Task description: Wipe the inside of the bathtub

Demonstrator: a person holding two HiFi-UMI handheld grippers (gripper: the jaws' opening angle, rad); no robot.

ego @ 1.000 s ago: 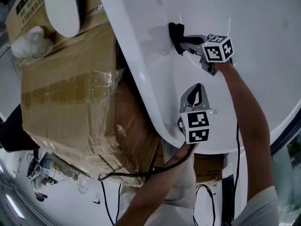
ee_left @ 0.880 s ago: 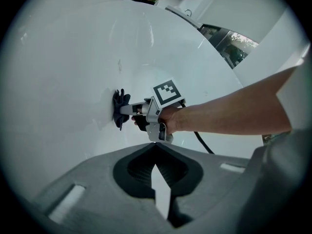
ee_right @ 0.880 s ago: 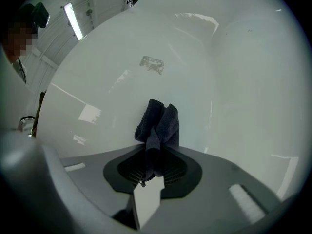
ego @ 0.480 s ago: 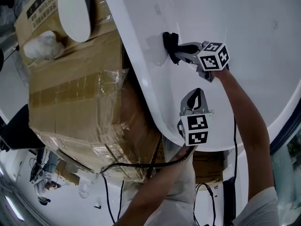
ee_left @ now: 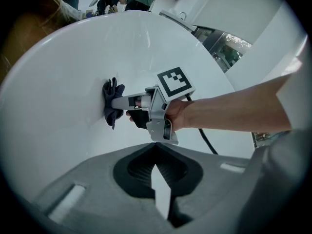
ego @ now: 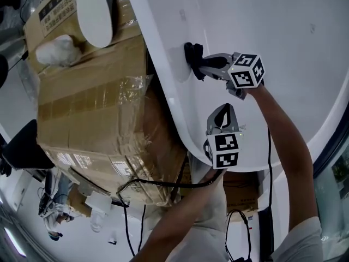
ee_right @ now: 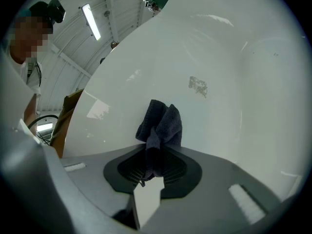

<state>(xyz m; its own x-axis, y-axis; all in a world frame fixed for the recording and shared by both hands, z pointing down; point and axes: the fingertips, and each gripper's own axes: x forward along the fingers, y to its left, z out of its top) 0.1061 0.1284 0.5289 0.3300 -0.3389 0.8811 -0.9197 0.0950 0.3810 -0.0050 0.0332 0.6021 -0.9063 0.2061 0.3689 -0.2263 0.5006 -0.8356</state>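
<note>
The bathtub (ego: 294, 64) presents a smooth, glossy white inner surface. A dark cloth (ego: 192, 58) lies bunched against the inner wall just below the rim, clamped between the jaws of the right gripper (ego: 200, 65). In the right gripper view, a faint grey mark (ee_right: 198, 86) sits on the wall just above the cloth.

A large cardboard box (ego: 92, 102), taped and partly wrapped in clear film, stands directly beside the tub's outer wall. On its upper face lie a white oval object (ego: 94, 12) and a crumpled white wad (ego: 57, 51), near each other. A black cable (ego: 163, 184) runs along the box's lower edge.
</note>
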